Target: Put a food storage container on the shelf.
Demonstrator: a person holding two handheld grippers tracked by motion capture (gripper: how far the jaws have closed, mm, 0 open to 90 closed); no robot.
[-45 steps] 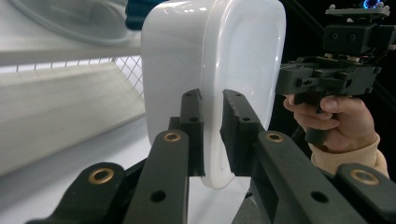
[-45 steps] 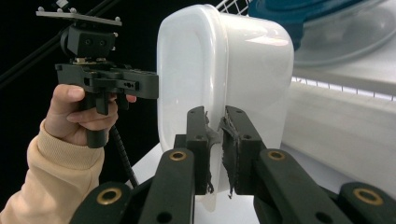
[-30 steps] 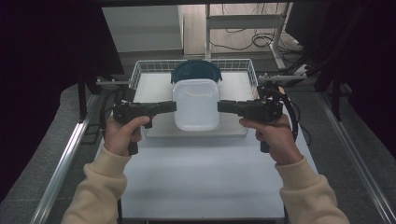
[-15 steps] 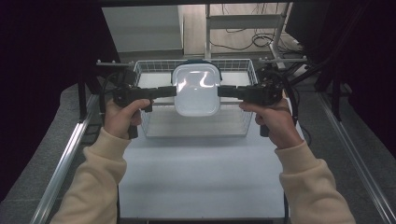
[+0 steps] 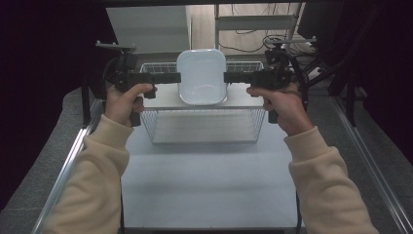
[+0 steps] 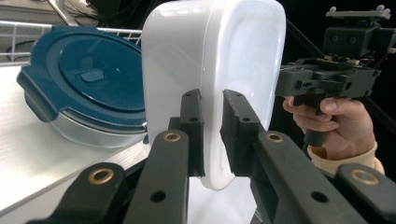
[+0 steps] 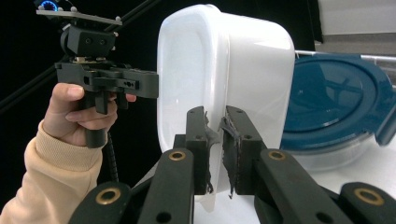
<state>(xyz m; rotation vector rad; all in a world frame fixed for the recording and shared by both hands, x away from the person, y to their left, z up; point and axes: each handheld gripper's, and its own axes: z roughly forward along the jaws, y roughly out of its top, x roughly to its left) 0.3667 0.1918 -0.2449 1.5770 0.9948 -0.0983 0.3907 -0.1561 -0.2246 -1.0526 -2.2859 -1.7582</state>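
While two hands hold it in the air above the wire basket [image 5: 204, 127], one white plastic tub [image 5: 201, 76] stands tipped on edge, its flat bottom facing the high camera and its long axis running up and down in that view. From the left, the left gripper [image 5: 176, 77] pinches the tub's rim between its jaws; from the right, the right gripper [image 5: 227, 77] does the same on the opposite rim. Seen from the left gripper view, the tub [image 6: 212, 70] hides part of one round container with a dark blue lid [image 6: 86, 77], which sits on a white shelf [image 6: 28, 154] behind it. That container's lower half is hard to make out. On the white table [image 5: 209, 185] the basket's far edge is cut off by the tub.
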